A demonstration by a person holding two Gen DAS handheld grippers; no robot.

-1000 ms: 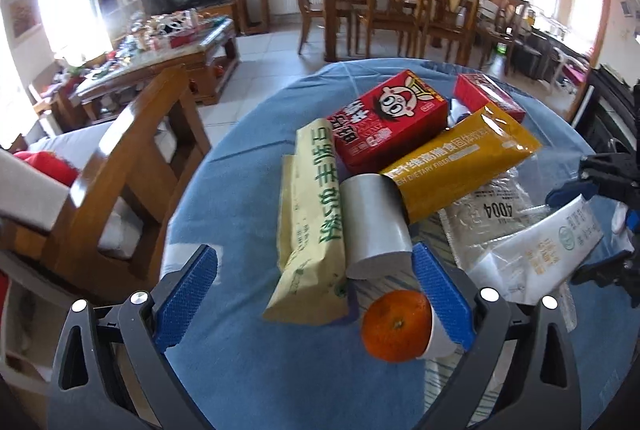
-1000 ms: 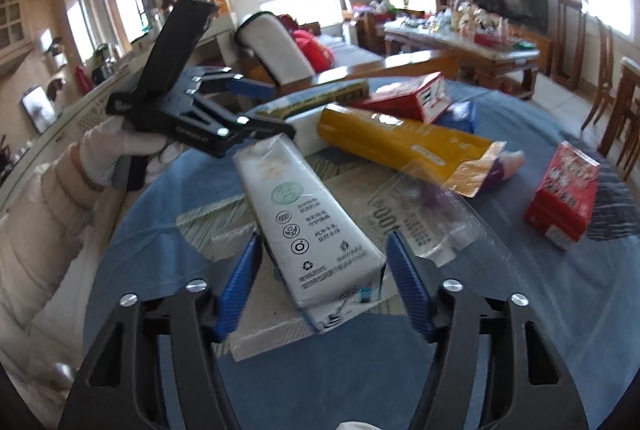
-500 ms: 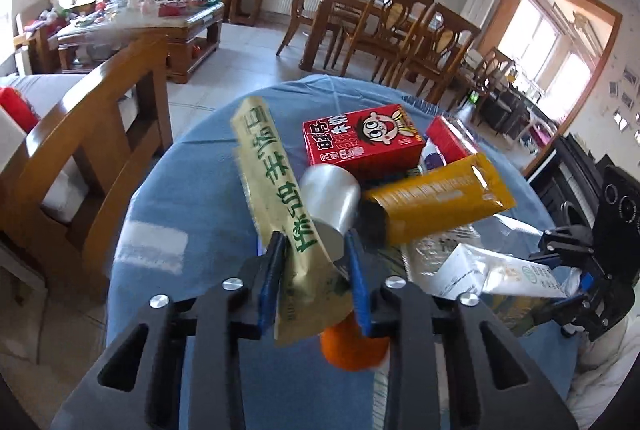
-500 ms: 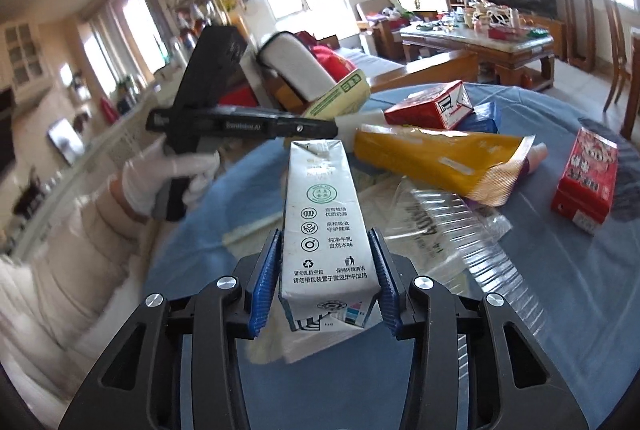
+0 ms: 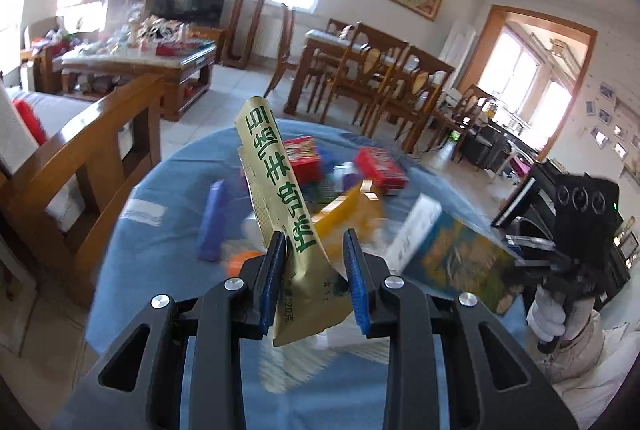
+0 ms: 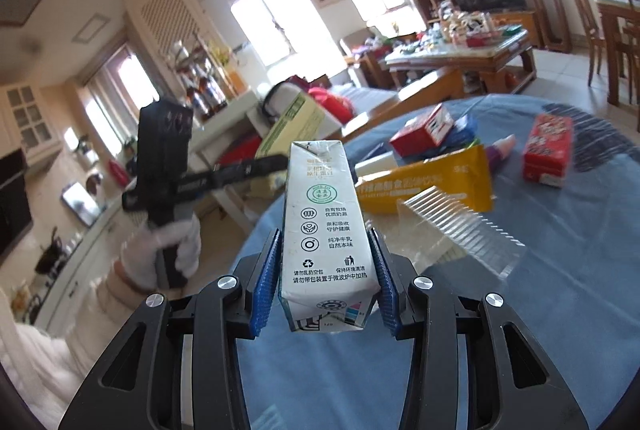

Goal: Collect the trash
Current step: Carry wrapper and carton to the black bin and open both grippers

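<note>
Sunlit living-and-dining room surroundings frame a round table covered in blue cloth (image 6: 560, 310), on which the trash is scattered.

Change since one second ago: both grippers stood wide open, low over items lying flat on the cloth. Both have since closed and lifted their loads.

Left gripper (image 5: 314, 282): jaws narrowed onto the lower end of a long gold foil pouch with green lettering (image 5: 276, 198). The left pad presses the pouch; the crumpled foil spreads toward the right pad. The pouch stands tilted up and away from the gripper, clear of the table. It lay flat beside a silver cylinder a second earlier.

Right gripper (image 6: 326, 286): both blue pads are clamped on the sides of a white rectangular milk carton with green logo and black print (image 6: 324, 222), held upright above the cloth. It previously lay flat between the open jaws.

Remaining on the table: a yellow snack bag (image 6: 424, 186), two red boxes (image 6: 546, 150) and a ribbed clear plastic tray (image 6: 460, 230), none of them touched. In the left view these items are smeared by motion blur.

Task meaning: two pieces of trash are secured and off the surface, so the pick step appears complete for this pair. The likely next step is carrying them to a bin, which is not visible in either view. The soft pouch, gripped near one end, may sag or slip during transport.
</note>
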